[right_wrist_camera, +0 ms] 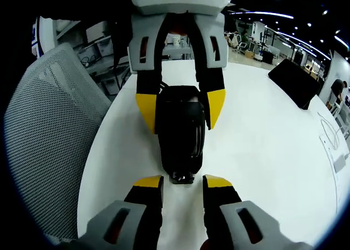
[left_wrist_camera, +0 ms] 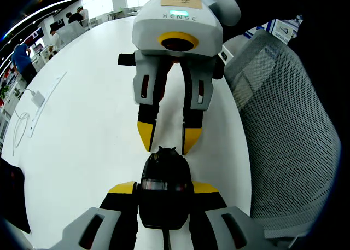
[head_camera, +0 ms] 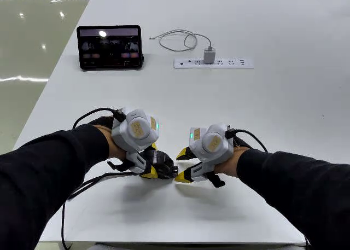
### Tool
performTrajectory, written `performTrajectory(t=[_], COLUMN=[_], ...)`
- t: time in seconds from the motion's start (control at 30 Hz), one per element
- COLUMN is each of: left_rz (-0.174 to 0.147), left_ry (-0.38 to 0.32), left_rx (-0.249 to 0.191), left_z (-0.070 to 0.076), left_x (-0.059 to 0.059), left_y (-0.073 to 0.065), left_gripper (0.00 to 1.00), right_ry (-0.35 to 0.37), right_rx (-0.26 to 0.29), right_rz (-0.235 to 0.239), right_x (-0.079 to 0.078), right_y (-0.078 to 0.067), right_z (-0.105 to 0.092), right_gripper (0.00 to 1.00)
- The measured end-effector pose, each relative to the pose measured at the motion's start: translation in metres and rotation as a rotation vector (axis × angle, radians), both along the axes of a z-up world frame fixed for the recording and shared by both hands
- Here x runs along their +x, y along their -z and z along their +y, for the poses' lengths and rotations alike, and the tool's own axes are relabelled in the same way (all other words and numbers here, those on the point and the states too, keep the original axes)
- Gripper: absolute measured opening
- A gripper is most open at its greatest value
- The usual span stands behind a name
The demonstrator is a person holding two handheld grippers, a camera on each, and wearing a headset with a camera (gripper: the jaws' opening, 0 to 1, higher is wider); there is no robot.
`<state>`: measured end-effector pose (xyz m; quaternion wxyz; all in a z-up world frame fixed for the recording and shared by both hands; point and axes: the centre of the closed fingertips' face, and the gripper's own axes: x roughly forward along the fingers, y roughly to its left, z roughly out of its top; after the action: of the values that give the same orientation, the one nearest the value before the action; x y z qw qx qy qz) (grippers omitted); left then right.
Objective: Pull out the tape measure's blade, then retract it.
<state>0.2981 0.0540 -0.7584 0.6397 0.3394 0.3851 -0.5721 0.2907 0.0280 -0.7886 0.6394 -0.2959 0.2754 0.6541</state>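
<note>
A black tape measure (head_camera: 164, 163) rests on the white table (head_camera: 246, 113) near its front edge. My left gripper (head_camera: 155, 161) is shut on its body, the yellow-tipped fingers pressing both sides of the tape measure (left_wrist_camera: 164, 190). My right gripper (head_camera: 182, 165) faces it from the right and stands open. In the right gripper view the blade's end tab (right_wrist_camera: 183, 178) sits in the gap of my right gripper (right_wrist_camera: 183, 182) without touching either yellow fingertip (right_wrist_camera: 149, 182). No blade shows outside the case (right_wrist_camera: 179, 127).
A dark tablet (head_camera: 110, 46) stands at the back left. A white power strip (head_camera: 213, 63) with a charger (head_camera: 209, 55) and looped cable (head_camera: 178, 39) lies behind the middle. A grey mesh chair (left_wrist_camera: 284, 124) stands just off the table's front edge.
</note>
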Motion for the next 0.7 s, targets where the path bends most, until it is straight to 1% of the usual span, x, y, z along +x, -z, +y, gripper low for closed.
performTrajectory(t=[0.07,0.13,0.17,0.2,0.3,0.33,0.43,0.47,0.53,0.57,0.63,0.7], left_rz=[0.001,0.003,0.004,0.004,0.004,0.004,0.004,0.004,0.004,0.005,0.006,0.005], left_ry=[0.001,-0.001,-0.001,-0.001,-0.001,-0.002,-0.002,-0.002,0.0,0.001,0.001,0.007], left_rx=[-0.002,-0.005,-0.005,-0.005,-0.004,-0.004,-0.005,-0.005,-0.007,-0.009,-0.012,-0.009], left_z=[-0.0002,-0.0003,-0.0003,-0.0004,-0.0006,-0.0007,-0.0012,-0.0013,-0.0011,-0.001,-0.001,-0.0014], left_x=[0.0001,0.0001,0.0001,0.0003,0.0002,0.0001,0.0001,0.0002,0.0002,0.0003,0.0003,0.0], left_y=[-0.0001,0.0,0.0001,0.0002,0.0006,0.0006,0.0005,0.0006,0.0006,0.0006,0.0007,0.0007], left_gripper=[0.32,0.32,0.32,0.32,0.32,0.32,0.32,0.32,0.32,0.32,0.32,0.32], right_ry=[-0.004,-0.003,0.008,0.004,0.0,-0.008,-0.013,-0.014,-0.006,0.003,-0.01,-0.014], right_rx=[-0.002,0.012,0.02,0.016,0.009,0.007,0.007,0.007,0.006,0.002,-0.014,-0.023], right_rz=[0.01,0.013,0.016,0.017,0.021,0.0,0.006,-0.001,0.001,0.006,-0.013,-0.01], right_x=[-0.0015,-0.0011,0.0005,0.0005,0.0005,0.0025,0.0017,0.0018,0.002,0.002,0.0013,0.002], right_y=[0.0018,-0.0006,-0.0016,-0.0013,0.0008,0.0011,0.0021,0.0019,0.0017,0.0017,0.0019,0.0024], right_z=[0.0005,0.0024,0.0034,0.0031,0.0029,0.0023,0.0023,0.0026,0.0025,0.0022,0.0024,0.0019], right_gripper=[0.22,0.18,0.15,0.14,0.13,0.12,0.11,0.1,0.09,0.09,0.08,0.08])
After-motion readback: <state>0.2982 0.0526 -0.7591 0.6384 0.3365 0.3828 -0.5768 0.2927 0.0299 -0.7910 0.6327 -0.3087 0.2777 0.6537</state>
